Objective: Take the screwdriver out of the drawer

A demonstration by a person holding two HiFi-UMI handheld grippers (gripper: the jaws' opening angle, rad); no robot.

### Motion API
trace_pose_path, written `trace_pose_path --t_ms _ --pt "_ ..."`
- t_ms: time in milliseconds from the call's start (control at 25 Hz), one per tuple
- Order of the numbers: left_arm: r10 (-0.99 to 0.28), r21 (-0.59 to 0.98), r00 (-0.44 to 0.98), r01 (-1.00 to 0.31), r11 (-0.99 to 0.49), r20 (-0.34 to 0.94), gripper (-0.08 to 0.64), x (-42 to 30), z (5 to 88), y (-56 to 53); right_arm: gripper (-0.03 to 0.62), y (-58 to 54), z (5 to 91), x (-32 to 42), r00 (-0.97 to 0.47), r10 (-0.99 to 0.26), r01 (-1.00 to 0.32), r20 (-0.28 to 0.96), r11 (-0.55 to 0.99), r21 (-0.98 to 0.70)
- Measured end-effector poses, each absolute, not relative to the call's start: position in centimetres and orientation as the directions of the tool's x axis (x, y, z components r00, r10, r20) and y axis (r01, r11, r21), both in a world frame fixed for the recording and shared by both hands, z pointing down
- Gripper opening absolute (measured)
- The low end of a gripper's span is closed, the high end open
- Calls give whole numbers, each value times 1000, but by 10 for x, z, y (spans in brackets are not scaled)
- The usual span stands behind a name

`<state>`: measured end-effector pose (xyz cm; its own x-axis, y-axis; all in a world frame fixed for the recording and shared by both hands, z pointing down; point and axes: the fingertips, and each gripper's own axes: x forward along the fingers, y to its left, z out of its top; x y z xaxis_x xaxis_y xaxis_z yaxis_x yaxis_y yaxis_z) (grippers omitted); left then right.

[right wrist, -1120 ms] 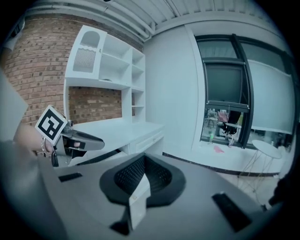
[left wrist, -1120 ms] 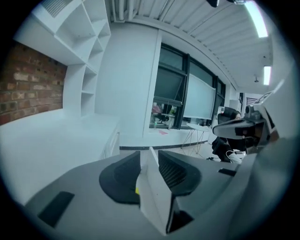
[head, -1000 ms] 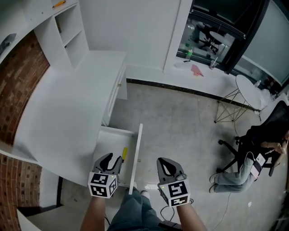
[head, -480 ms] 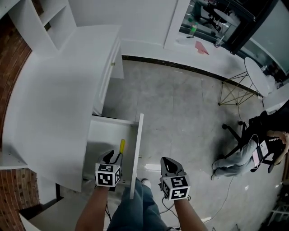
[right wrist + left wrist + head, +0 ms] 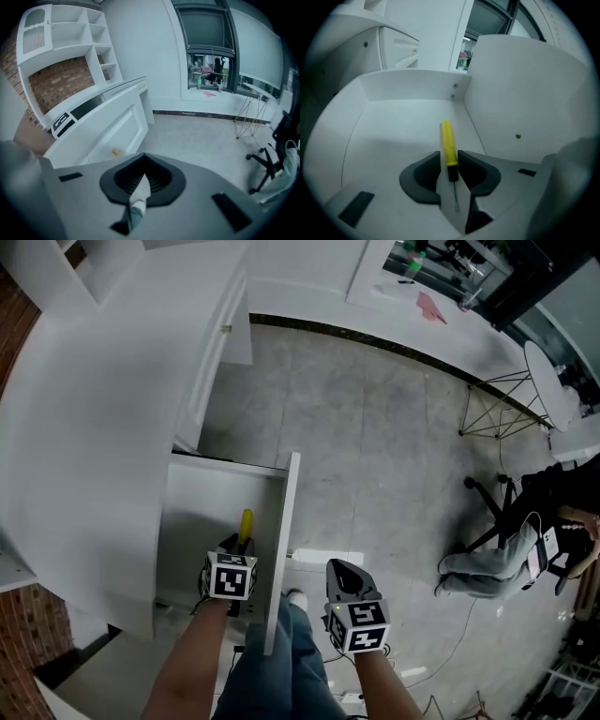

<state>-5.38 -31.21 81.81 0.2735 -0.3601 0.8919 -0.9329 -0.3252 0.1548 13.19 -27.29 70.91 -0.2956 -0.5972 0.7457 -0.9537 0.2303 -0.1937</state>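
Inside the open drawer (image 5: 412,86), the fingers (image 5: 423,178) of the left gripper (image 5: 450,159) are closing on either side of the screwdriver (image 5: 448,140). It lies flat on the drawer bottom, its yellow handle pointing away from the gripper and its black collar and thin metal shaft between the fingers; beyond the drawer front (image 5: 284,549), the right gripper (image 5: 142,177) hangs above the floor (image 5: 375,446) with its fingers together and nothing in them; the drawer is a smooth, boxy white board, pulled out from a white table (image 5: 94,427) with a curved edge; the floor is mottled grey concrete; red brick (image 5: 33,629) shows beside the table; well off to the right stand a black office chair (image 5: 548,491) and a wire-legged stool (image 5: 539,390); the upright drawer front stands between the two grippers.
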Motion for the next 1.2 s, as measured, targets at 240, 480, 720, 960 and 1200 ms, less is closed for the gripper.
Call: trace_pose_path --t_ms 240,480,720,960,1200 --pt "-353 129 238 -943 -306 905 80 -58 821 -316 11 -275 714 117 -324 -577 -944 750 250 -215" --pt "-367 167 271 -942 -291 890 80 -61 804 -314 11 -281 691 113 -336 -590 -937 734 286 -199" --pt "-456 176 297 -941 -288 839 78 -62 751 -321 11 -278 657 117 -333 -619 -936 712 307 -172" --pt "-532 155 306 -938 -309 790 78 -64 698 -330 11 -287 615 119 -334 -670 -939 663 300 -170" --pt "-609 156 315 -941 -300 728 78 -70 639 -327 11 -291 566 115 -349 -720 -934 600 321 -158"
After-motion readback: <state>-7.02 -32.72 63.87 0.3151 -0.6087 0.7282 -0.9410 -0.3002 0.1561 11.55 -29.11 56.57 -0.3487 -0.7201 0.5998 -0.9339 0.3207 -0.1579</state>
